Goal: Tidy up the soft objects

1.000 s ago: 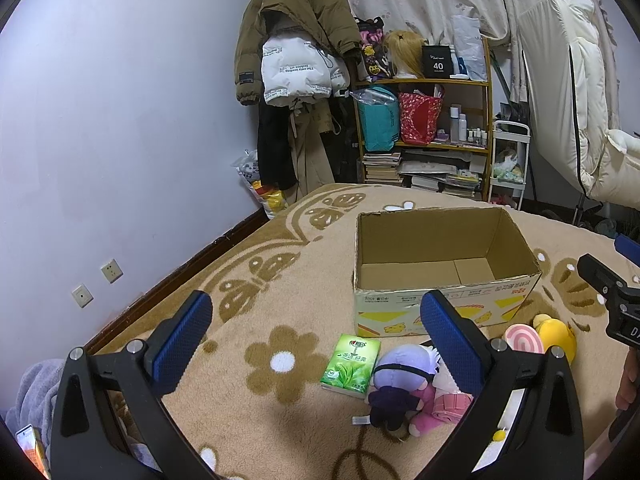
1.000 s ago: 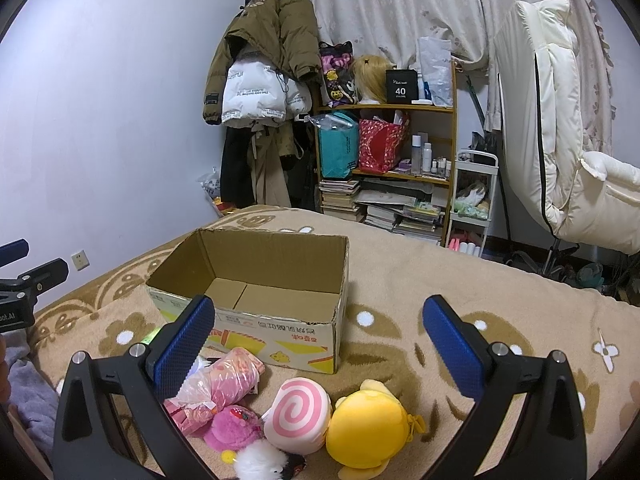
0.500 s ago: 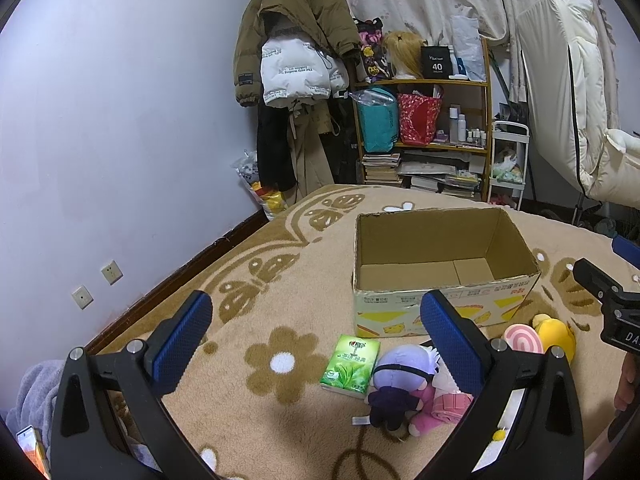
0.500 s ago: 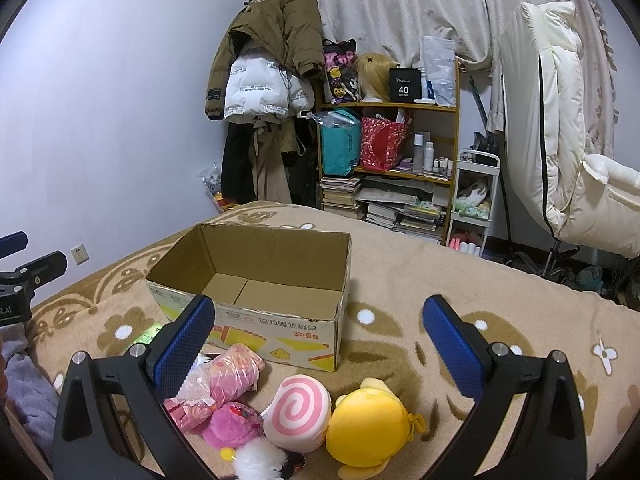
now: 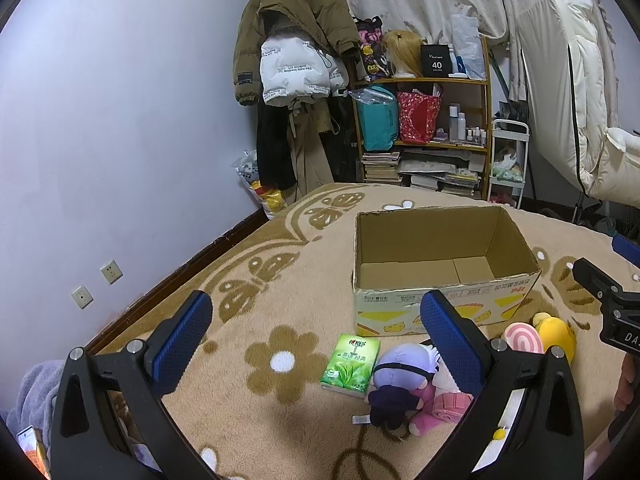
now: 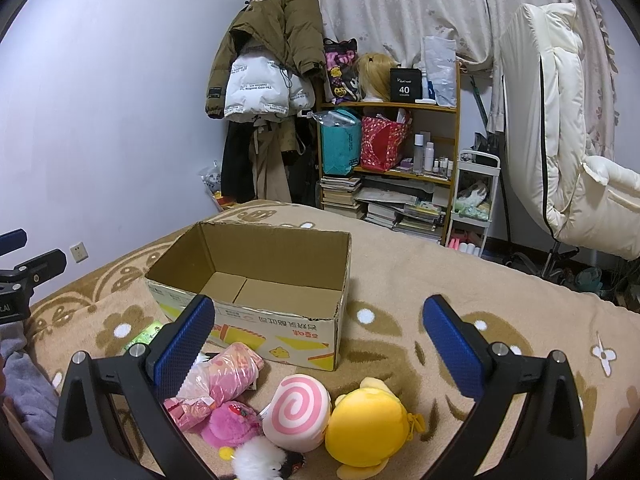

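Toys are lying just under my two grippers, in front of the empty box. I am holding my right gripper and left gripper wide open, empty. I am judging the yellow plush light and squashy, best pinched across its round body.

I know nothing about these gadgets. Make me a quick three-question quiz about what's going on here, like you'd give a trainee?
1. True or false: the cardboard box already holds a toy.
2. Multiple choice: in the right wrist view, what lies directly beside the yellow plush? A) the green tissue pack B) the pink swirl plush C) a book
3. Fill in: the left gripper and right gripper are both ____, holding nothing.

Key: 1. False, its inside is bare cardboard. 2. B. 3. open.
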### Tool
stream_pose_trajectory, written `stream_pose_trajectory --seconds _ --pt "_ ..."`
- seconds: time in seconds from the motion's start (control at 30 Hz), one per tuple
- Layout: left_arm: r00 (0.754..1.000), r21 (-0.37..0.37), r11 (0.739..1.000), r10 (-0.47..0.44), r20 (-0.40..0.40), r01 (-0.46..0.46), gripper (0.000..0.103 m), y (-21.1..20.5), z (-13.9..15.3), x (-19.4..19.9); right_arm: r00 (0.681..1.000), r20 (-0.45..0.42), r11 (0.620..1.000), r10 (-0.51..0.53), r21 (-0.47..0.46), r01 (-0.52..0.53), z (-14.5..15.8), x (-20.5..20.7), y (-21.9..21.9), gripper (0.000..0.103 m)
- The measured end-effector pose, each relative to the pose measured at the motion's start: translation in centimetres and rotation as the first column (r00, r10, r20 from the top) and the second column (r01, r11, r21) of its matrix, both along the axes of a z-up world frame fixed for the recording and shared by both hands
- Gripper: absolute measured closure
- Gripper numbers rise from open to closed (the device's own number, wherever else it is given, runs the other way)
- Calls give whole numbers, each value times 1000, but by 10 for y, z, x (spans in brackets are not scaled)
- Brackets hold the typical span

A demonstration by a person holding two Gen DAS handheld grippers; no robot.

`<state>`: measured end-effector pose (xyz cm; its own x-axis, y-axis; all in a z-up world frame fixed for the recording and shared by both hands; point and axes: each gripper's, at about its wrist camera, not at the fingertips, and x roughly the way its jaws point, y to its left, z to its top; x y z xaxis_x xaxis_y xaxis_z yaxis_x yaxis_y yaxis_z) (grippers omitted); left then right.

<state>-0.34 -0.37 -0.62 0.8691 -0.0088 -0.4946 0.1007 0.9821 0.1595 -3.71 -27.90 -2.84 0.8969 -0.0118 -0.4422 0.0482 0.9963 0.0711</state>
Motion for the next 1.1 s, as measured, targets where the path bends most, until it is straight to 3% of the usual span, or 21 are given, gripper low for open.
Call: stream_pose_trajectory --seconds 0.53,0.77,1.1 --pt "999 20 1000 12 -35 -11 0 3 -8 4 1000 -8 1000 -5 -3 5 1 1 1 0" --pt "995 28 1000 13 -96 -11 0 6 -12 25 997 -62 999 -35 23 37 -26 6 -13 0" --pt "980 52 999 19 -196 -9 0 3 -26 64 984 -169 995 -48 75 62 -29 25 -25 0"
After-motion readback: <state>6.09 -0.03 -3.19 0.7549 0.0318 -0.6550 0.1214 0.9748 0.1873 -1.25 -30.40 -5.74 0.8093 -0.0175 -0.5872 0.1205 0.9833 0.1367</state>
